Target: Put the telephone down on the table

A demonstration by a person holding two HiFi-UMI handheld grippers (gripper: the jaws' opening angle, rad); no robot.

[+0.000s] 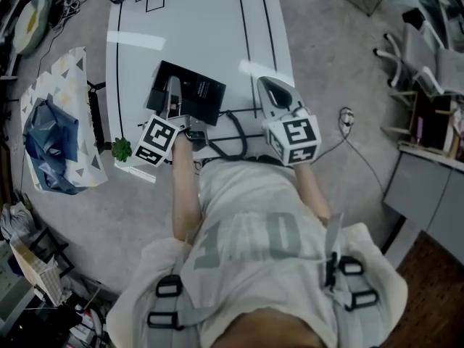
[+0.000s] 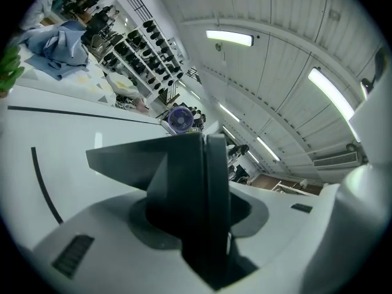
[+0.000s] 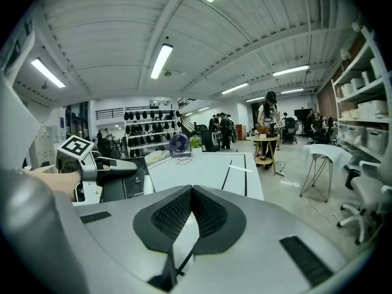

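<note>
White tabletop (image 1: 196, 27) crossed by thin black lines fills the middle of a big open workshop, with strip lights overhead and racks and people far back. The black telephone (image 1: 197, 93) is the thing to watch, down at the table's near end. Left gripper (image 1: 172, 94) is right on the telephone's left side, reaching in from the near edge, and its own view says it all: a black slab of the telephone stands upright between the jaws and fills the gap, so that's a firm grip at a middling width. From above, the telephone's flat black body looks level with the tabletop, though whether it's fully resting or just clear of the surface can't be told. Right gripper (image 3: 192, 193) sits to the right of the telephone, near it but clear of it, pointing up the table. Its jaws are drawn together at the tips with only bare white table showing past them, so nothing is held. A black cable (image 1: 233, 142) loops just to the near right of the telephone, between the two grippers. Left of the telephone and nearer the person there's a small green plant (image 1: 121, 148), and farther left a blue cloth (image 1: 45, 140) is heaped on a patterned sheet (image 1: 69, 75). Far beyond the telephone, at the table's other end, stands a small fan (image 3: 179, 144).
</note>
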